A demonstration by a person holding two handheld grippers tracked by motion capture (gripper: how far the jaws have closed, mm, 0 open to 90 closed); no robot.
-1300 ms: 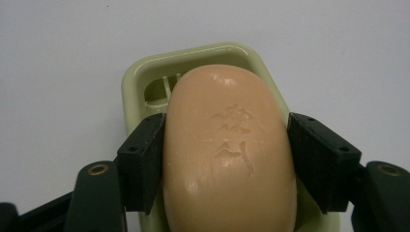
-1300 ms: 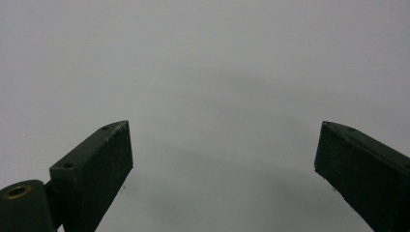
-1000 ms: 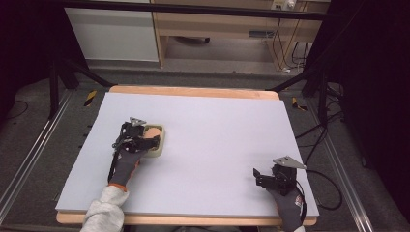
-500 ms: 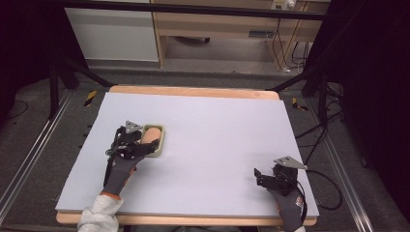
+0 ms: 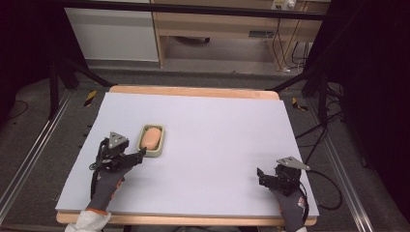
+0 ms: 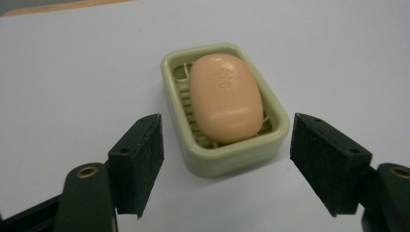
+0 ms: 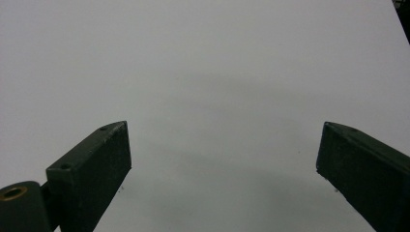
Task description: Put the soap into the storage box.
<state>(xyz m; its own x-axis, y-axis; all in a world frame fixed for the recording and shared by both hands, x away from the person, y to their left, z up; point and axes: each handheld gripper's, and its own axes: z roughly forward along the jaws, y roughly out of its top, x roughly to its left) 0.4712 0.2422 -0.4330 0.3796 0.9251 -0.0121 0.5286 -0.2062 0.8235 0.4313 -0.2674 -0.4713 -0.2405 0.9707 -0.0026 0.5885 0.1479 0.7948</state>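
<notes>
One oval peach-pink soap bar (image 6: 226,98) is lying in one pale green ribbed plastic soap dish (image 6: 227,157) on the lavender-white table sheet (image 5: 217,130). I am holding my left gripper (image 6: 227,166) just short of the dish, jaws spread wider than it and touching nothing. My right gripper (image 7: 222,159) is hovering well apart over bare sheet, jaws likewise spread, their bases cut off at the frame edge.

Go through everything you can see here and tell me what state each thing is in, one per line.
Soap: lying flat in its dish, not gripped.
Soap dish: upright on the table, holding the soap, untouched.
Left gripper: open, fingers either side of the dish's near end, clear of it.
Right gripper: open, holding nothing, over bare table.
</notes>
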